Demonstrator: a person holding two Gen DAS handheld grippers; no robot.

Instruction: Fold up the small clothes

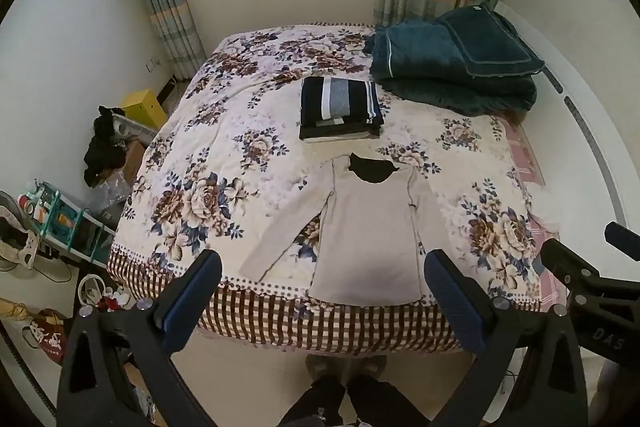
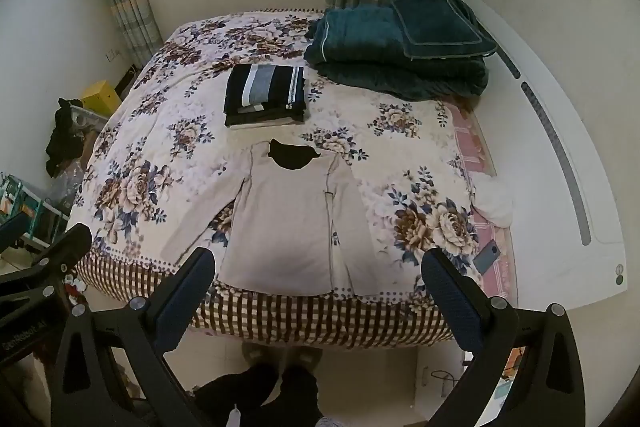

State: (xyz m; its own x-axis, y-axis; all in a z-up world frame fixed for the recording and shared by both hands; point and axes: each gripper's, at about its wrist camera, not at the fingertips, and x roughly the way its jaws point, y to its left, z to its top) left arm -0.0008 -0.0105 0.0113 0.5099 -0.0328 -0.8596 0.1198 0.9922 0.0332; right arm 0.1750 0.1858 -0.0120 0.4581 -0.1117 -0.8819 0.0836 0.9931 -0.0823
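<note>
A beige long-sleeved top [image 1: 368, 231] with a black collar lies flat near the bed's front edge, its left sleeve spread out and its right sleeve along its side; it also shows in the right wrist view [image 2: 288, 223]. Behind it sits a stack of folded dark striped clothes [image 1: 340, 107], which the right wrist view also shows [image 2: 266, 95]. My left gripper [image 1: 324, 271] is open and empty, held above and in front of the top's hem. My right gripper [image 2: 318, 269] is open and empty, also above the hem.
The floral bedspread [image 1: 224, 155] covers the bed. A folded teal quilt with a pillow [image 1: 456, 67] lies at the far right. A phone [image 2: 487, 257] and white cloth [image 2: 494, 199] lie at the bed's right edge. Clutter and a yellow box [image 1: 144, 107] stand on the left floor.
</note>
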